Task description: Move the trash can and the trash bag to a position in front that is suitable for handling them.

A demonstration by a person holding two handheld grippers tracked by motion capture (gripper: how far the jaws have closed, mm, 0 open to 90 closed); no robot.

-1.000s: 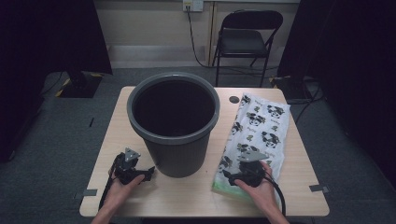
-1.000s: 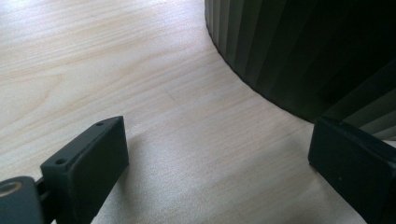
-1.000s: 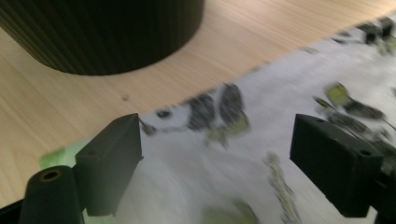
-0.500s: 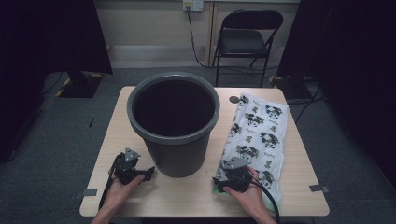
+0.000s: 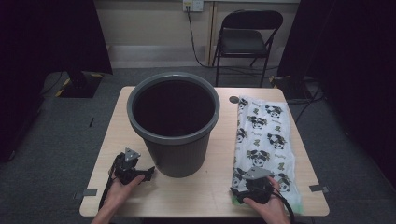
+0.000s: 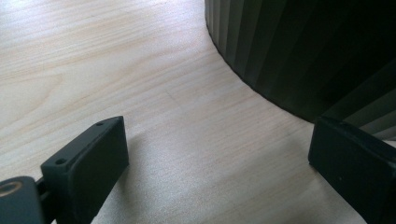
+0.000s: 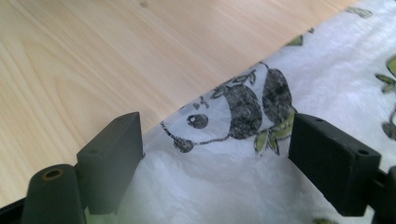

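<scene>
A large dark grey bucket (image 5: 173, 122) stands upright at the middle of the wooden table (image 5: 205, 193). To its right lies a flat white plastic bag with panda prints (image 5: 266, 135). My left gripper (image 5: 148, 172) rests open on the table by the bucket's base (image 6: 299, 56), nothing between its jaws. My right gripper (image 5: 235, 195) is open at the bag's near left corner; in the right gripper view the printed bag (image 7: 261, 154) lies between and under the jaws, its edge on the bare wood.
A black folding chair (image 5: 245, 39) stands behind the table, with cables on the floor to the right. Tape strips mark the table's front corners (image 5: 86, 192). A small dark hole (image 5: 234, 99) sits near the far edge.
My right gripper has shifted left and slightly forward along the bag's near end to its left corner. The left gripper has stayed put.
</scene>
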